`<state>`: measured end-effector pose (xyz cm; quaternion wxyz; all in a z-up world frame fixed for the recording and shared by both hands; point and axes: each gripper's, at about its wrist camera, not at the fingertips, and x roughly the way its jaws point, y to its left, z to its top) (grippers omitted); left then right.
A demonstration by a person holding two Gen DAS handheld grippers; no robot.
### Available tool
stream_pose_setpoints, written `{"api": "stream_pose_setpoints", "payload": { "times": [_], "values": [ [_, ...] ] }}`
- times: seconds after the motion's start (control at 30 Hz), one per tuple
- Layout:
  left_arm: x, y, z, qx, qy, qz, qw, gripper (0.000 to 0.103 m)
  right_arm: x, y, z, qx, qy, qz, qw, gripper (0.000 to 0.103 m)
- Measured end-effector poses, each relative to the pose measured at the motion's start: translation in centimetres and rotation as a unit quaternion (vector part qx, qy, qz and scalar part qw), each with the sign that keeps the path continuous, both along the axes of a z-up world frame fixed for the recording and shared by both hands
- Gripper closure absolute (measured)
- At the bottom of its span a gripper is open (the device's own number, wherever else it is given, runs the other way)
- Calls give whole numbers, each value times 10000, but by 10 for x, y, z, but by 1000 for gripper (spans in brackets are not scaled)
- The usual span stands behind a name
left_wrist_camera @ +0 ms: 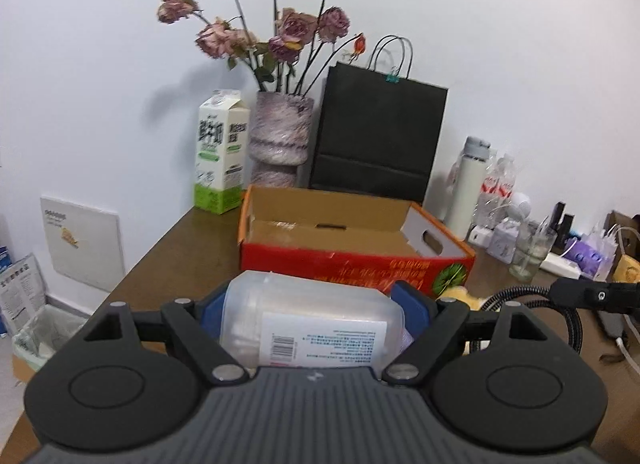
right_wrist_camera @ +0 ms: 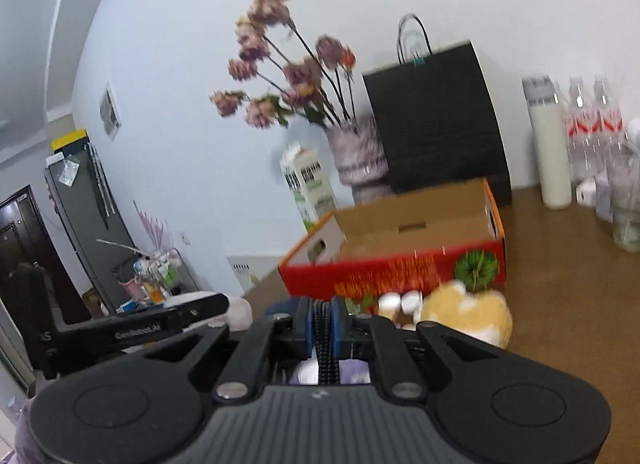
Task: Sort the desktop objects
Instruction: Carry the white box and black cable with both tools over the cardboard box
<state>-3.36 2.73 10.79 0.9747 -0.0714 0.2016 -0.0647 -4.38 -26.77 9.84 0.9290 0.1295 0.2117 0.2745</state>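
My left gripper is shut on a clear plastic jar with a white label, held sideways just in front of an open red cardboard box. My right gripper is shut on a black braided cable; the cable also shows in the left wrist view. The red box stands ahead of the right gripper. A tan and white plush toy lies in front of the box, to the right of the fingers; a bit of it shows in the left wrist view.
At the back of the brown table stand a milk carton, a vase of dried roses and a black paper bag. To the right are a white flask, water bottles and a glass.
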Motion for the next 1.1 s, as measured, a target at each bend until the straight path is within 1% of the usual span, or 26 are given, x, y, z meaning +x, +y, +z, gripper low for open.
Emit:
{"api": "stream_pose_setpoints", "payload": {
  "times": [0.1, 0.2, 0.3, 0.4, 0.43, 0.5, 0.53, 0.6, 0.63, 0.73, 0.77, 0.87, 0.9, 0.97, 1.0, 1.03, 1.1],
  "values": [
    [25, 0, 21, -5, -74, -156, 9999, 18, 18, 6, 25, -177, -196, -26, 9996, 95],
    [61, -2, 39, 17, -85, -189, 9998, 18, 53, 10, 50, -376, -362, -174, 9985, 95],
    [110, -7, 48, 80, 63, -223, 9997, 18, 106, 15, 69, -490, -378, -337, 9975, 95],
    [172, -12, 42, 145, 288, -31, 9995, 18, 173, 25, 70, -635, -73, -502, 9967, 95],
    [192, -14, 37, 173, 352, 41, 9992, 18, 198, 30, 66, -727, 72, -554, 9958, 95],
    [232, -11, 23, 138, 637, 100, 9978, 18, 245, 39, 54, -847, 417, -619, 9936, 95],
    [255, -9, 14, 62, 843, 200, 9962, 18, 265, 43, 47, -890, 593, -643, 9922, 95],
    [282, -10, 0, 145, 1050, 261, 9940, 18, 303, 50, 30, -933, 887, -681, 9893, 95],
    [297, -13, -8, 286, 1112, 309, 9929, 18, 318, 53, 22, -945, 998, -669, 9883, 95],
    [326, -22, -23, 627, 1210, 329, 9901, 18, 352, 57, -6, -808, 1327, -629, 9859, 95],
    [335, -23, -26, 652, 1269, 368, 9891, 18, 361, 57, -13, -702, 1409, -624, 9856, 95],
    [357, -18, -36, 549, 1370, 335, 9885, 18, 382, 48, -24, -342, 1460, -709, 9862, 95],
    [363, -18, -38, 567, 1428, 258, 9878, 18, 389, 44, -29, -366, 1510, -815, 9845, 95],
    [374, -21, -46, 696, 1649, 235, 9836, 19, 400, 45, -39, -785, 1620, -1074, 9778, 95],
    [377, -22, -51, 801, 1768, 242, 9807, 19, 403, 47, -46, -1046, 1698, -1125, 9734, 102],
    [379, -23, -55, 863, 1895, 246, 9778, 19, 405, 48, -53, -1246, 1768, -1134, 9697, 102],
    [382, -22, -59, 852, 2105, 207, 9737, 19, 404, 50, -66, -1496, 1843, -1110, 9650, 101]
  ]
}}
